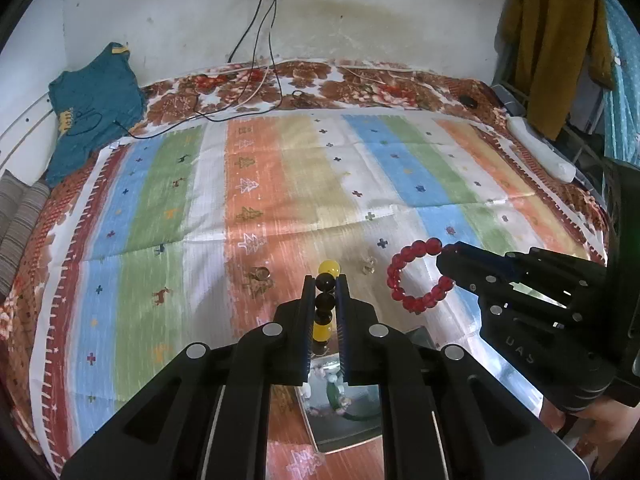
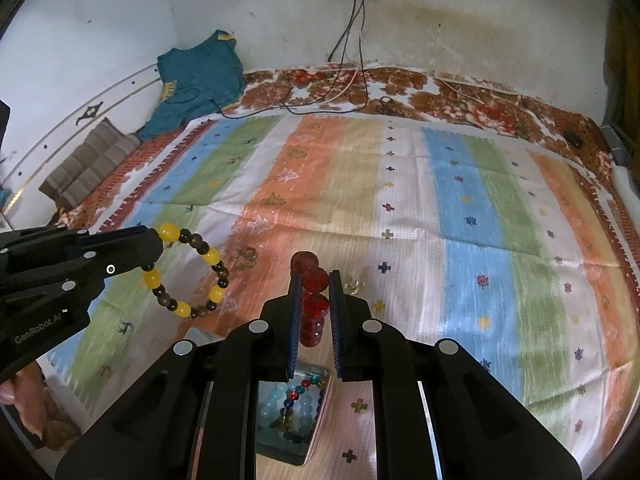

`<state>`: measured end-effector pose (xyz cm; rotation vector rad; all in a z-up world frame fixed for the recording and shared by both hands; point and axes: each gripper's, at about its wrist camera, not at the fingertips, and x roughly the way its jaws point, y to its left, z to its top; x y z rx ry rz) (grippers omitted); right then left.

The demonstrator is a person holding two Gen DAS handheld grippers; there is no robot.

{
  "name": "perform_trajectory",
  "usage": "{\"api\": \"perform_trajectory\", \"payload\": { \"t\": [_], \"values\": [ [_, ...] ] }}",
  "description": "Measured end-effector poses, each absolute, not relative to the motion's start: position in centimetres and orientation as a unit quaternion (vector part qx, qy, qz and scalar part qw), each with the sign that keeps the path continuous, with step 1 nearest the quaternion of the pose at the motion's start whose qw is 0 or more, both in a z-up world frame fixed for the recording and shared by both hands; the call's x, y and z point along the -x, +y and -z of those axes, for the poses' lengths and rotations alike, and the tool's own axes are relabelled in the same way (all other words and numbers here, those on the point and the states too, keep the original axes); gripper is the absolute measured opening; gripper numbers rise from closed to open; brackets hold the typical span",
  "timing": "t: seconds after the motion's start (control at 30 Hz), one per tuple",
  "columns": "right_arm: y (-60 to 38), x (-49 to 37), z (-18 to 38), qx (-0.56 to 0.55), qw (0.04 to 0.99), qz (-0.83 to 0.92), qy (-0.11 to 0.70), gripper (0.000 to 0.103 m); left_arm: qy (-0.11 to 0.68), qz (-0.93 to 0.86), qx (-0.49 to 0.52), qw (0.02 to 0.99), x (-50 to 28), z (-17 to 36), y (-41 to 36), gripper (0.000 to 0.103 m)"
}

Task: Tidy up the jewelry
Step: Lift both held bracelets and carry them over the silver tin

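My left tool (image 1: pixel 325 280) clamps the yellow-and-black bracelet (image 2: pixel 188 272), my right tool (image 2: pixel 316 280) clamps the red bracelet (image 1: pixel 418 276), both lifted over the striped bedspread (image 1: pixel 280 184). A tray (image 2: pixel 316 436) of beads sits below; wide open bed ahead.

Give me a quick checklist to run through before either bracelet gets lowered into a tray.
1. Left gripper shut on the yellow and dark bracelet: ok, beads pinched between the fingers.
2. Right gripper shut on the red bracelet: ok.
3. Both bracelets lifted off the striped cloth: ok, the loops hang free.
4. Tray below the right gripper has room: cannot tell, beaded pieces already lie in it.
5. Tray below the left gripper: holds jewelry too; free room cannot tell.
6. Small clear pieces on the cloth left to collect: not ok.
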<state>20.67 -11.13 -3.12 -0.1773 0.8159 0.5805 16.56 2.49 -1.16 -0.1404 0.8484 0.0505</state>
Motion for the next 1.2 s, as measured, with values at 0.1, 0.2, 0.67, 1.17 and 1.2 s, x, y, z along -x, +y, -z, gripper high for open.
{"api": "perform_trajectory", "payload": {
  "t": [0.1, 0.2, 0.67, 1.17, 1.2],
  "values": [
    [-11.2, -20.2, 2.8, 0.084, 0.874, -0.279, 0.389, 0.014, 0.412, -0.024, 0.070, 0.908, -16.0, 1.1, 2.4, 0.009],
    [-11.4, -19.6, 2.6, 0.081, 0.875, -0.280, 0.387, 0.014, 0.410, -0.023, 0.072, 0.909, -15.4, 0.9, 2.2, 0.009],
    [-12.5, -17.1, 2.3, 0.078, 0.874, -0.283, 0.388, 0.014, 0.401, -0.011, 0.071, 0.913, -12.6, 0.3, 0.9, 0.010],
    [-13.0, -15.1, 3.1, 0.083, 0.863, -0.289, 0.406, 0.014, 0.412, -0.011, 0.065, 0.909, -11.0, 1.1, 0.1, 0.010],
    [-13.1, -15.2, 3.2, 0.081, 0.861, -0.287, 0.411, 0.015, 0.415, -0.016, 0.067, 0.907, -11.0, 1.2, 0.3, 0.011]
  ]
}}
